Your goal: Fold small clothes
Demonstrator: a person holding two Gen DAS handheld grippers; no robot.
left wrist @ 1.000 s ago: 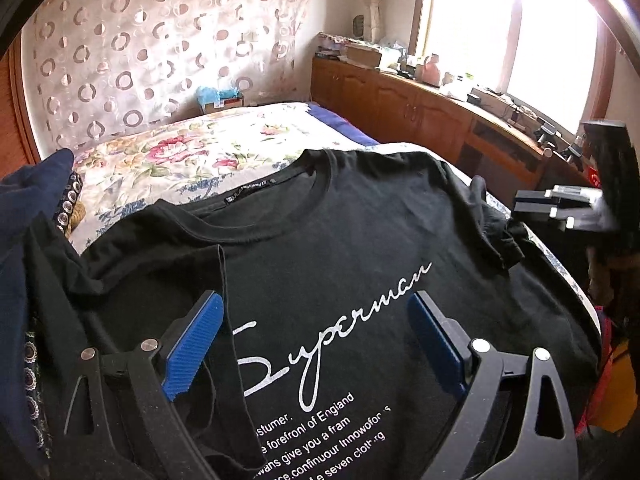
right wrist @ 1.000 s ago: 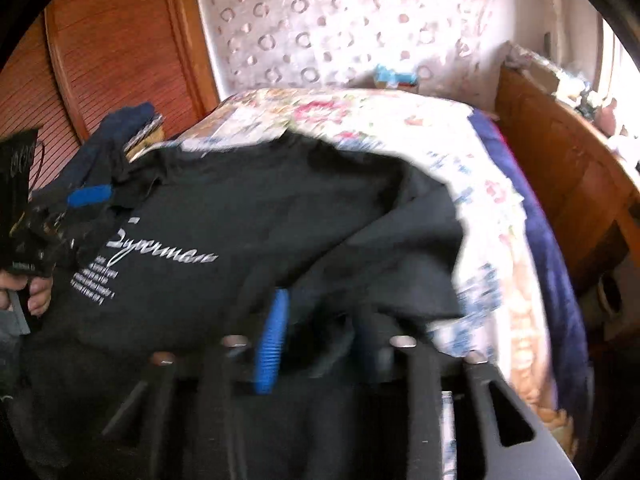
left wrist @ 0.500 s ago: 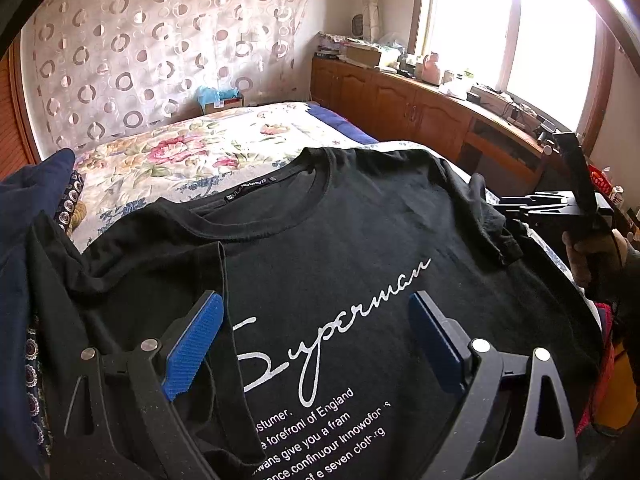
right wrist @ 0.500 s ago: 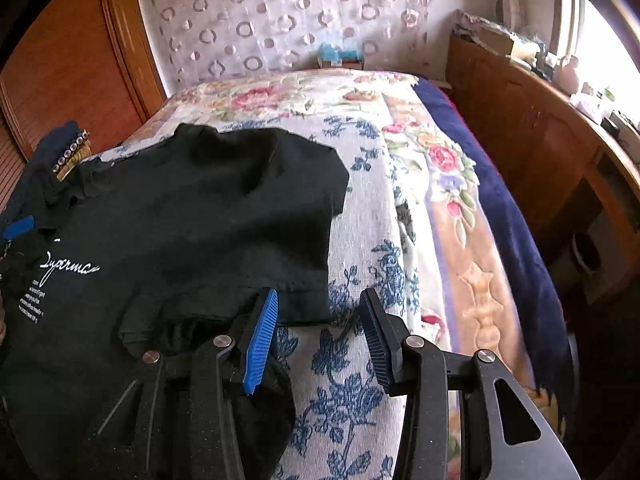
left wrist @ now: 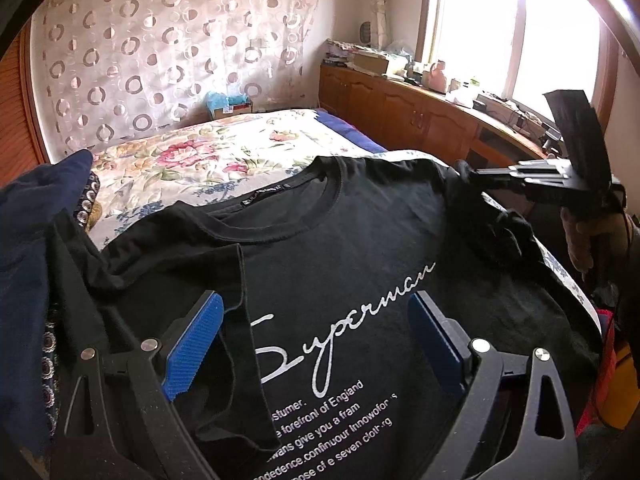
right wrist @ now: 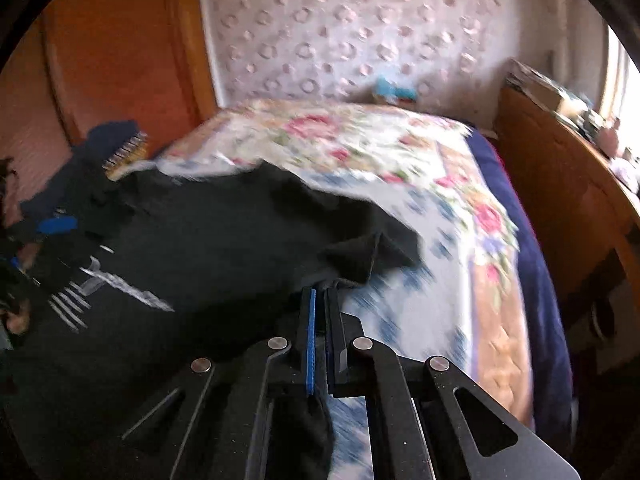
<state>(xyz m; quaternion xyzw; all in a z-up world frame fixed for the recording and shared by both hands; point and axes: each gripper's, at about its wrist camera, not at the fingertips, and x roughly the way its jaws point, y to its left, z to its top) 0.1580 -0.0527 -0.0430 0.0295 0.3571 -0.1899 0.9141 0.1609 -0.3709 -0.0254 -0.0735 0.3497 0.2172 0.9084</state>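
black T-shirt [left wrist: 360,240] | white print: "Superman" | below: "forefront of England", "give you a fram"

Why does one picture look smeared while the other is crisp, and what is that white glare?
Right wrist view: motion blur smears the bedspread and the T-shirt print. Left wrist view: sharp, the T-shirt lettering readable, but the window is blown out white; both views bulge from the fisheye lens.

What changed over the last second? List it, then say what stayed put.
The right gripper swung in toward the black T-shirt, and its jaws have just closed on the edge of its sleeve, which was lying loose between them half a second ago. The left gripper stayed open above the shirt's print, and the shirt is still spread on the bed.
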